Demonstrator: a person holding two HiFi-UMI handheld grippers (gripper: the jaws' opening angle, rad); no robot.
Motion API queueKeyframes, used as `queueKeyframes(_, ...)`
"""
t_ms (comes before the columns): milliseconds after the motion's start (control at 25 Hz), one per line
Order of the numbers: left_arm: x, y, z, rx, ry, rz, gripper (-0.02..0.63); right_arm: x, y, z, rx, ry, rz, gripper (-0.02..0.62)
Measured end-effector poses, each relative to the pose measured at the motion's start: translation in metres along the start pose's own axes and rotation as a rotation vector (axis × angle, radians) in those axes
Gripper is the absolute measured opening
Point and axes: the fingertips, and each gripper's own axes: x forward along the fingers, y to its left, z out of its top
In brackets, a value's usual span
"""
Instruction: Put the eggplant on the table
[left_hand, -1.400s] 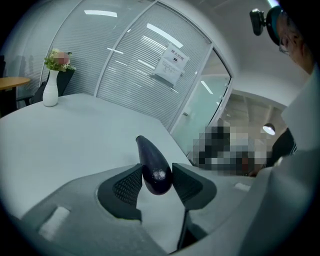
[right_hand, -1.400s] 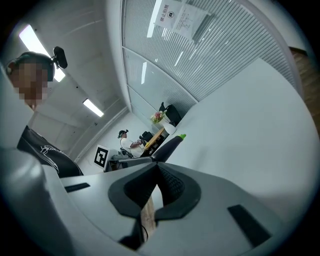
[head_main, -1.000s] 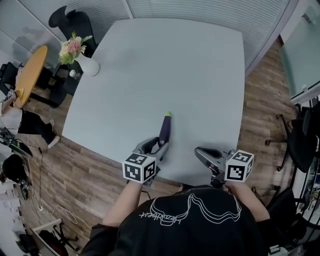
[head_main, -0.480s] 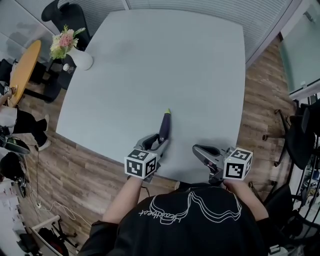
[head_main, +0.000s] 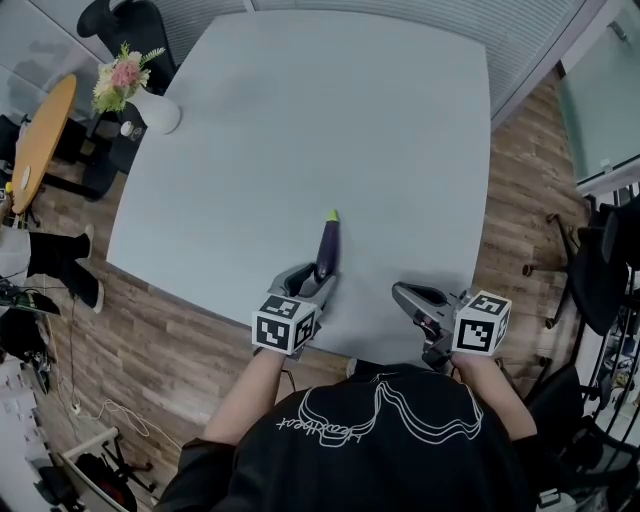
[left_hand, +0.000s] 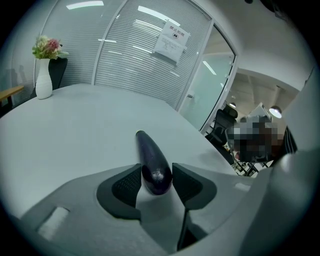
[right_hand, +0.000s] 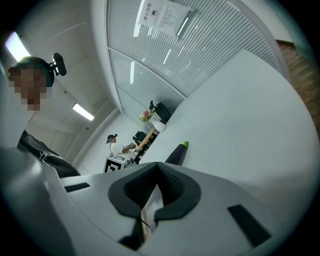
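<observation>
1. Two grippers sit at the near edge of the table (head_main: 330, 120). The left gripper (head_main: 318, 284) has its jaws closed on the blunt end of the one eggplant (head_main: 327, 250), with a pad pressing on each side.
2. The right gripper (head_main: 405, 297), at 3 o'clock from the left gripper, has its jaws together with nothing between them.
3. The eggplant lies over the table's near part with its green tip toward 12 o'clock. Whether it rests on the top I cannot tell.
4. One white vase (head_main: 157, 113) of flowers stands on the table's far left corner, at 10 o'clock from the eggplant and well apart.
5. Off the table are one round wooden table (head_main: 35, 140) at 9 o'clock, a black chair (head_main: 125, 22) at 11 o'clock, and a second chair (head_main: 600, 275) at 3 o'clock.
</observation>
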Motion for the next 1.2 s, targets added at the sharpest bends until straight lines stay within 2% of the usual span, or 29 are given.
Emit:
queueKeyframes(440,-0.005,0.004,-0.005,-0.007,-0.004,0.009,0.222,0.005,0.007,-0.003,-0.009,0.005,0.021,0.009)
queueKeyframes(720,-0.027,0.004,0.003,-0.02,-0.06,0.028,0.238,0.011,0.027,-0.006,-0.062,0.032,0.039,0.009)
queueKeyframes(880,-0.056,0.001,0.012,-0.045,-0.118,0.036,0.236,0.015,0.044,-0.004,-0.095,0.022,0.066,0.009)
queueKeyframes(1000,-0.082,-0.012,0.021,-0.073,-0.181,-0.012,0.235,0.016,0.059,-0.006,-0.153,0.027,0.07,0.009)
queueKeyframes(1200,-0.129,-0.042,0.04,-0.108,-0.298,-0.121,0.207,0.018,0.09,-0.011,-0.334,0.04,0.069,0.009)
